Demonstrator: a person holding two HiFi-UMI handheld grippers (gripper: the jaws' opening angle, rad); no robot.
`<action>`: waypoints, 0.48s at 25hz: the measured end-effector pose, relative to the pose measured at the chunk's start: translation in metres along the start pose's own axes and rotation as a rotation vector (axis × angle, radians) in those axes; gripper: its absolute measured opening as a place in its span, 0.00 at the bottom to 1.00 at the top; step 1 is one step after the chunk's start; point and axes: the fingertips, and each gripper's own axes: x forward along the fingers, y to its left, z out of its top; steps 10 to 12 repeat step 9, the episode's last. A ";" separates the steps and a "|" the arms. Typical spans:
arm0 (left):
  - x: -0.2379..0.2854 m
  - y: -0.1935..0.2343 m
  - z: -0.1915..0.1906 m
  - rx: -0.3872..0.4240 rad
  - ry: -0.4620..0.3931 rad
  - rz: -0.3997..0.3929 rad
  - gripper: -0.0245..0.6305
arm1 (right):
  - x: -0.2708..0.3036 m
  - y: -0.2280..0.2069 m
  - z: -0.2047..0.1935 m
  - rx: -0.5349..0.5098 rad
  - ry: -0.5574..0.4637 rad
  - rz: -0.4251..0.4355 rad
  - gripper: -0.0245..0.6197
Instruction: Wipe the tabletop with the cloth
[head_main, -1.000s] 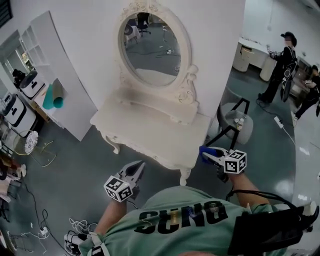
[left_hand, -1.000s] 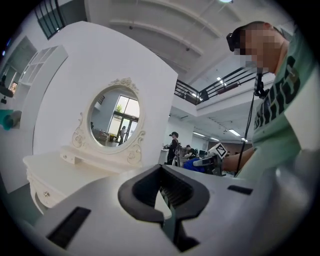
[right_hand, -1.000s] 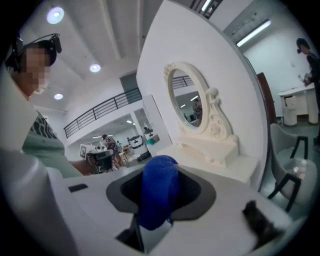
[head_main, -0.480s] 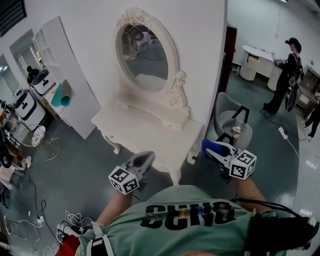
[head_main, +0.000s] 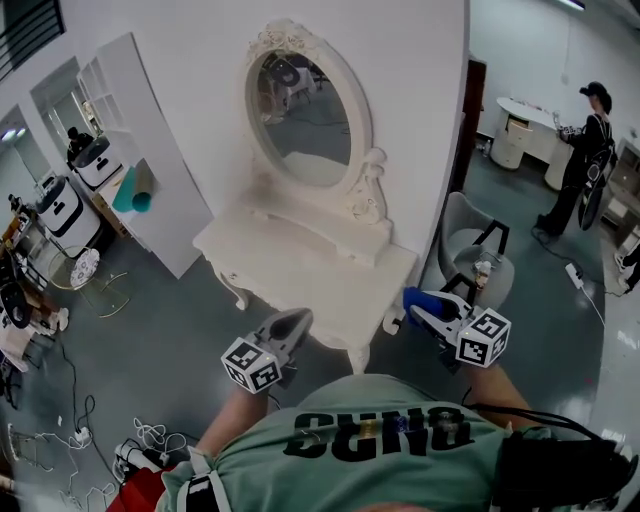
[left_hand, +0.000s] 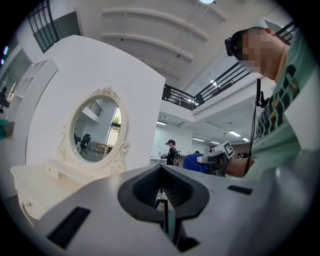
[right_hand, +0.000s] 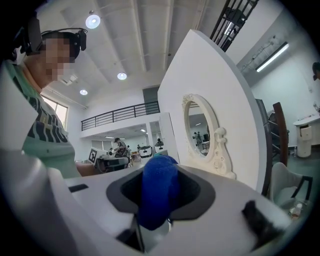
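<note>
The right gripper (right_hand: 156, 217) was clenched on the blue cloth (right_hand: 158, 190), which bulged out of the closed jaws as a rolled wad. In the head view it hung in the air just off the right front corner of the white worktop (head_main: 300, 268), not touching it. The left gripper (head_main: 296, 320) had its jaws drawn together with nothing between them, and it hovered off the worktop's front edge, near the carved front leg (head_main: 357, 357).

Judged from this, the step in hand was the approach: the cloth was carried but had not yet met the surface, so no wiping looked done. The next move would call for lowering the wad onto the bare top and sweeping it across. It would have to stay clear of the raised ledge under the oval mirror (head_main: 305, 105) and its scrolled frame. Gripped as tightly as it was, the cloth would probably offer only a small face to the surface.

How much cloth hung below the jaws could not be seen. The right gripper view showed the mirror, but the gripper's own body hid the top itself. The left gripper view caught only its near end, and whether the surface carried dust or marks was too fine to tell.
</note>
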 end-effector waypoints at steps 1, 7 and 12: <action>0.000 0.000 -0.001 -0.004 0.000 -0.003 0.05 | 0.001 0.000 -0.001 0.002 0.004 0.000 0.24; 0.002 0.003 0.001 -0.002 0.001 -0.022 0.05 | 0.006 0.003 -0.002 0.006 0.003 0.007 0.24; 0.002 0.005 0.001 -0.002 0.000 -0.020 0.05 | 0.007 0.003 0.000 0.003 -0.003 0.007 0.24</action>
